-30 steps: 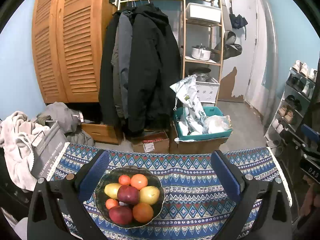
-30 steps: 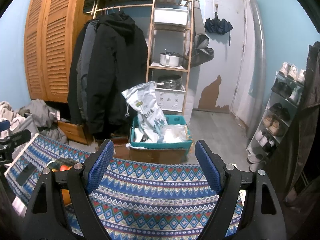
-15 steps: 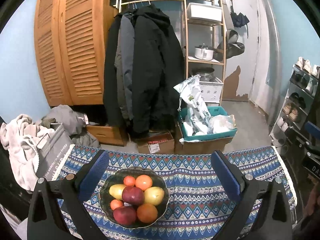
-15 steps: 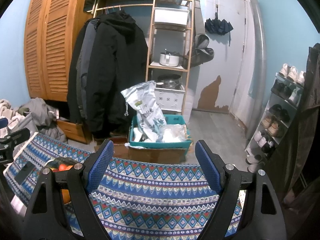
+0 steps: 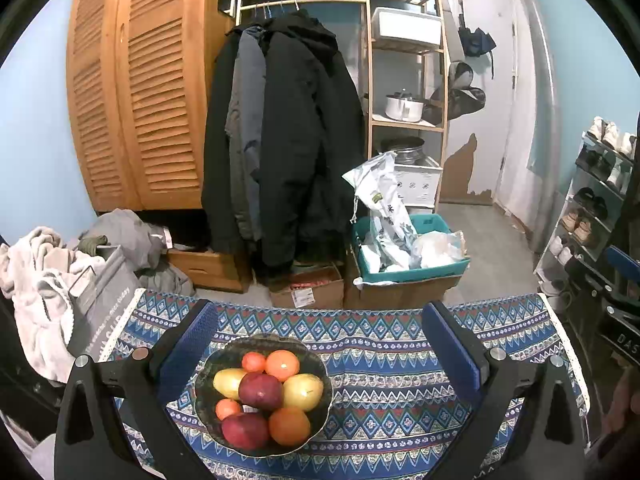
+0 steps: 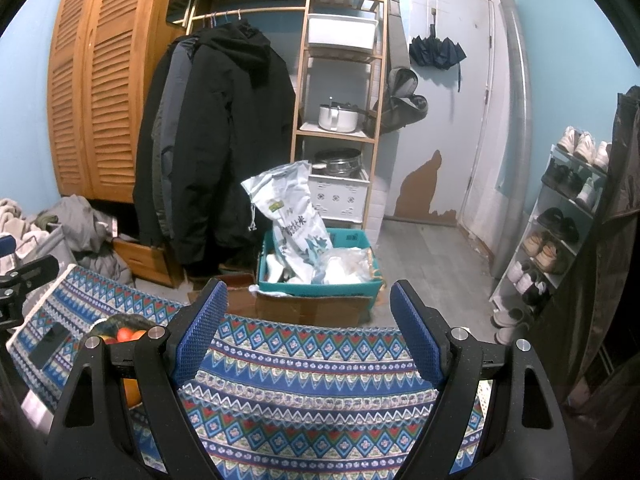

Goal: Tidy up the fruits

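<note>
We look down from both hands, close over the surface [image 5: 380, 364]; both views share the coats [image 5: 296, 140].

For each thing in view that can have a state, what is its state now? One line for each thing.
Left hand-held gripper: open, empty.
Right hand-held gripper: open, empty.
Fruit bowl: full of fruit, upright on the patterned cloth.
Dark red fruit: on top of the pile.
Louvred wardrobe doors: shut.
Teal crate: open, filled with bags.
Black coat: hanging on the rail.
</note>
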The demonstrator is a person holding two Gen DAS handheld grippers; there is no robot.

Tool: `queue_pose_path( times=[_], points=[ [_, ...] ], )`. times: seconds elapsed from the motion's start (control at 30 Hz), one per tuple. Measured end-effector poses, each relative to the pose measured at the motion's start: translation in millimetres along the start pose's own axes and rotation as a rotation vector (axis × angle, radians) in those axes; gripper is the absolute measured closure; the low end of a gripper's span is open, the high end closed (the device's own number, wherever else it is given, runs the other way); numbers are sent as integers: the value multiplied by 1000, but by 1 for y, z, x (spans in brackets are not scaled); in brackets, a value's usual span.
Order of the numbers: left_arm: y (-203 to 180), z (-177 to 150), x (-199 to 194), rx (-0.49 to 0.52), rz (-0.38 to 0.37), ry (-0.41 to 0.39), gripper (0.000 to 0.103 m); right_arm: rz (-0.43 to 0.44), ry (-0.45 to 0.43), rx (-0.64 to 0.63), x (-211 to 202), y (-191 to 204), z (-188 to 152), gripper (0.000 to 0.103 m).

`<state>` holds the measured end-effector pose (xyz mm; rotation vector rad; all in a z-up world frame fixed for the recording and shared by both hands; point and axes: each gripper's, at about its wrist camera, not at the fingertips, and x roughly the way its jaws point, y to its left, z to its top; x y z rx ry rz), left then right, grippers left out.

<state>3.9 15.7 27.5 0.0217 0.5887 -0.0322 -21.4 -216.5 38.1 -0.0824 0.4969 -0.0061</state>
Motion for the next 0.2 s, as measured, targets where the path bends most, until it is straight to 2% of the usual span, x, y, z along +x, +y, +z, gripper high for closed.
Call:
queue_pose_path(
  times=[0.2],
  points=[
    [0,0,-1,-1,-11,1,1,1,0,2,0,-1,0,21]
  ],
)
